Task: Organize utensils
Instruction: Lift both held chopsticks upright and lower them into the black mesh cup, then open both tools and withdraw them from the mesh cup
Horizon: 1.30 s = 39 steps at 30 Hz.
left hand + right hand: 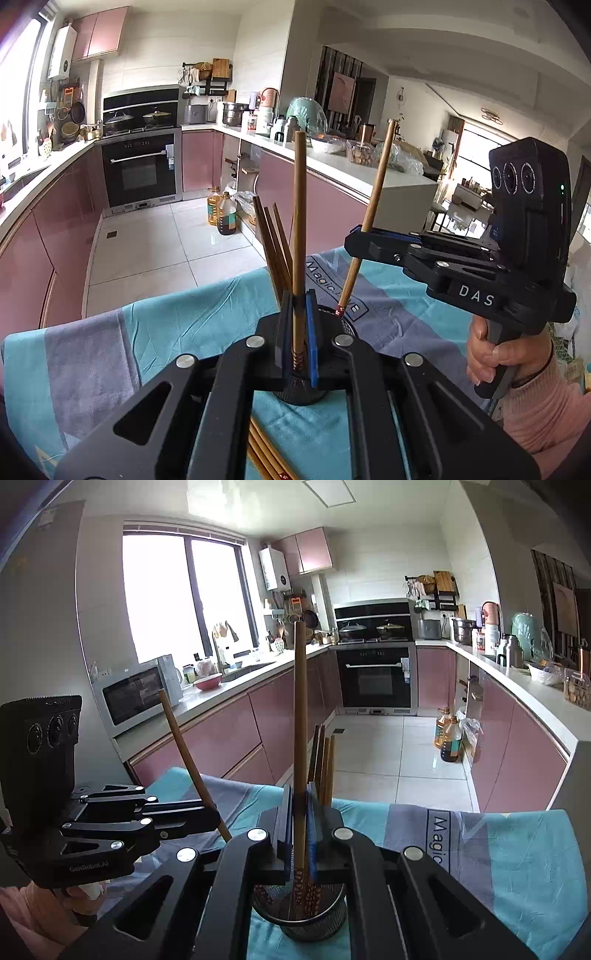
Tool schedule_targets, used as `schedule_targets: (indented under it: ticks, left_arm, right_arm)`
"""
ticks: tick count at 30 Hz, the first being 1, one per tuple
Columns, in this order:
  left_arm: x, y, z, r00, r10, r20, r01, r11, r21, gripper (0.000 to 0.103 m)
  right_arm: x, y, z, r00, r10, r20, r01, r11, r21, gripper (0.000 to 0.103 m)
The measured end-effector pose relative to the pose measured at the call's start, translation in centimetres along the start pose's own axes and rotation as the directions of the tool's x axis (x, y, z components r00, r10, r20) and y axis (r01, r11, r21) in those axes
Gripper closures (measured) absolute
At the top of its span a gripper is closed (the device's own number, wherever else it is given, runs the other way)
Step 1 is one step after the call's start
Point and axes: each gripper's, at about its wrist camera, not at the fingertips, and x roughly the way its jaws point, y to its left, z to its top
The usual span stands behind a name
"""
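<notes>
My left gripper is shut on an upright wooden chopstick, its patterned end just above a black mesh holder. Several chopsticks lean in that holder. More loose chopsticks lie on the cloth under the gripper. My right gripper is shut on another upright chopstick above the same holder, which has several chopsticks in it. Each gripper shows in the other's view: the right with its slanted chopstick, the left with its own.
A teal and grey cloth covers the table, whose far edge faces the kitchen floor. Oil bottles stand on the tiles by pink cabinets. A person's hand in a pink sleeve holds the right gripper's handle.
</notes>
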Motion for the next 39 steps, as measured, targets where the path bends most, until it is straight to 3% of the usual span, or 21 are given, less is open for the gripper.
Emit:
schedule_targets:
  ticks: [11,21,30,33,39]
  left_arm:
    - [3.2,1.4,-1.2,0.993,-0.027,-0.117,0.027,1.0,-0.004,0.096]
    - [5.2,2.3,-0.8,0.989,-0.025,-0.144,0.021,0.999,-0.029,0.095]
    - [4.4,2.7,-1.8,0.993,-0.014,-0.121,0.007,0.998,-0.057,0.095]
    - [2.9,3.1,-2.3,0.997,0.008,-0.078,-0.014,0.997,-0.075,0.089]
    - [-0.9,4.3,-4.4,0.998,0.056,-0.005,-0.057,0.993,-0.107,0.074]
  right_arm:
    - [3.1,-0.5,-1.5,0.99,-0.004,-0.143,0.005,1.0,0.008,0.097]
    - [5.4,-1.8,-2.2,0.984,-0.009,-0.18,0.021,0.998,0.063,0.096]
    - [4.3,-1.2,-2.6,0.988,0.004,-0.151,0.006,0.998,0.064,0.09]
    - [3.0,-0.4,-2.8,0.992,0.018,-0.122,-0.012,0.999,0.052,0.079]
    - [0.2,2.3,-4.2,0.99,0.108,-0.089,-0.107,0.994,0.011,0.068]
